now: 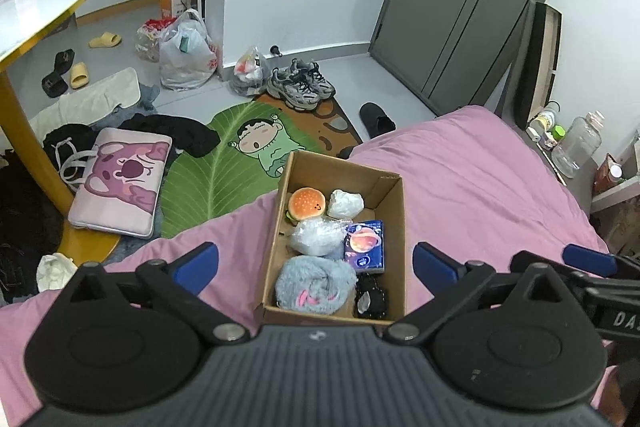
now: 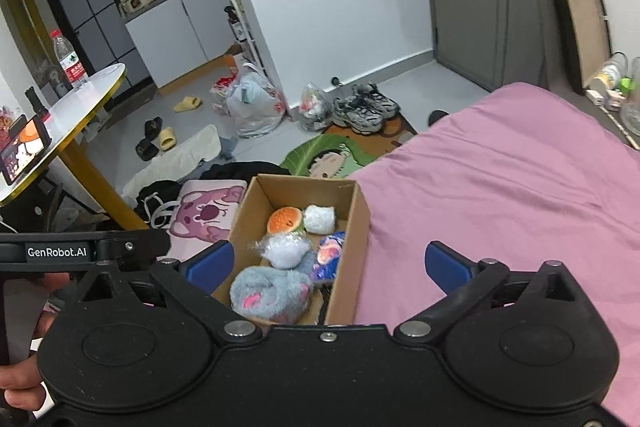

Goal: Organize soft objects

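Both grippers, left (image 1: 316, 263) and right (image 2: 330, 265), hang above the box (image 1: 390, 187), tilted down at it, jaws spread wide, gripping nothing.

The left tool (image 1: 314, 263) is showing a black ribbed body, silver pivot screws and blue pads. The right tool (image 2: 326, 263) is looking alike, with white "GenRobot.AI" lettering beside it.

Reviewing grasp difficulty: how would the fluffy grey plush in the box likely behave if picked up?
The grey plush looks furry and curled, so it would probably squash under the pads and sag. It seems light for its bulk. Lying snug against the cardboard box wall, it is unlikely to roll.
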`<action>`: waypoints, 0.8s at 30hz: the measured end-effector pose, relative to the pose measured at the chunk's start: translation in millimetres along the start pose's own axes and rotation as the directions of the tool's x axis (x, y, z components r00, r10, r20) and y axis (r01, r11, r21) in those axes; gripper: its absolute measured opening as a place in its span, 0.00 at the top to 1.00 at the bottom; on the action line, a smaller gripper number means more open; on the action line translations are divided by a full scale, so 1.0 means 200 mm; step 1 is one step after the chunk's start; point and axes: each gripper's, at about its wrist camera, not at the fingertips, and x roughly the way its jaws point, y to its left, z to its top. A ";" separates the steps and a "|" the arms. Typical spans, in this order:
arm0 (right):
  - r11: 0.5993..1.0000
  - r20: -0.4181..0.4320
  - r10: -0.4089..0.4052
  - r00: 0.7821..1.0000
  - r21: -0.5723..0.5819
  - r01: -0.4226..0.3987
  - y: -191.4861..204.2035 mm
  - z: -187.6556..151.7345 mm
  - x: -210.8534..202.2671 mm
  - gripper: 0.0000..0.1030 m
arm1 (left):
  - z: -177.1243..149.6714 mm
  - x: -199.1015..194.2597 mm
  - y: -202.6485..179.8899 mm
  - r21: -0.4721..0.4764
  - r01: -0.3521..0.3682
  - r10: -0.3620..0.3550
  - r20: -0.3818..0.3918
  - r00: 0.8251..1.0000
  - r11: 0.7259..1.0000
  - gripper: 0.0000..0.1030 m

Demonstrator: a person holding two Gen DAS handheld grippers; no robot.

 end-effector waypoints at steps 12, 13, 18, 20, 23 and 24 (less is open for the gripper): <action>1.000 0.029 -0.002 1.000 -0.027 0.003 -0.01 -0.03 -0.35 0.00 | -0.09 -0.28 -0.05 0.035 0.028 -0.030 0.057 0.998 0.999 0.00; 1.000 0.031 -0.005 1.000 -0.023 0.006 -0.01 -0.03 -0.37 0.00 | -0.11 -0.30 -0.05 0.038 0.030 -0.032 0.060 0.998 0.999 0.00; 1.000 0.027 0.012 1.000 0.006 -0.012 -0.01 -0.07 -0.48 0.00 | -0.17 -0.39 -0.06 0.059 0.025 -0.029 0.060 0.998 0.998 0.00; 1.000 0.027 0.010 1.000 0.007 -0.010 0.01 -0.09 -0.51 0.00 | -0.20 -0.43 -0.06 0.066 0.027 -0.032 0.065 0.997 0.997 0.00; 0.999 0.056 0.004 0.998 0.036 -0.006 0.00 -0.12 -0.58 0.00 | -0.23 -0.50 -0.06 0.084 0.028 -0.034 0.079 0.996 0.996 0.00; 0.999 0.061 -0.003 0.998 0.044 0.001 -0.01 -0.13 -0.61 0.00 | -0.24 -0.53 -0.07 0.090 0.027 -0.035 0.082 0.996 0.996 0.00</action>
